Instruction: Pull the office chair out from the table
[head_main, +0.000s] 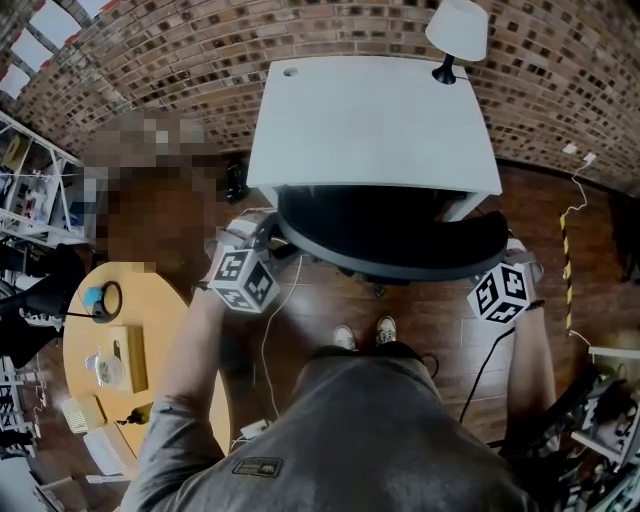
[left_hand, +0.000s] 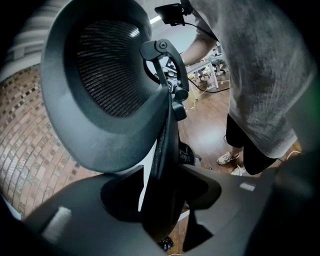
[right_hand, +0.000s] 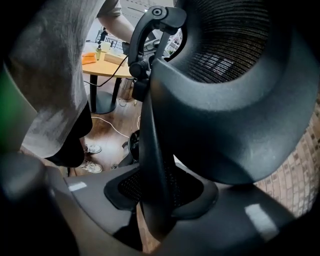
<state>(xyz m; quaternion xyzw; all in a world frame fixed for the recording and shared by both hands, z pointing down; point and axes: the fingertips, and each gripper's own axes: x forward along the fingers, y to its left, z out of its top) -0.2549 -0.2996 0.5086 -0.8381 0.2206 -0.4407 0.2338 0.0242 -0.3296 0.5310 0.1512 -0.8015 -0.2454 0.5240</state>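
Office chair (head_main: 390, 235): tucked under the white table (head_main: 370, 120), backrest toward the person.
Handling: probably heavy but should roll; rim stiff, mesh soft.
Hold: the rigid backrest rim, one tool at each end.
Left tool (left_hand: 162, 200): half-wide, astride the rim, gaps showing.
Right tool (right_hand: 155, 200): likewise astride, not clamped.

Bare floor (head_main: 445, 322) behind chair (head_main: 390, 225); round table (head_main: 140, 290) at L.

office chair (head_main: 390, 225): black, mesh back, upright | place: pushed in against white table (head_main: 370, 120), near edge
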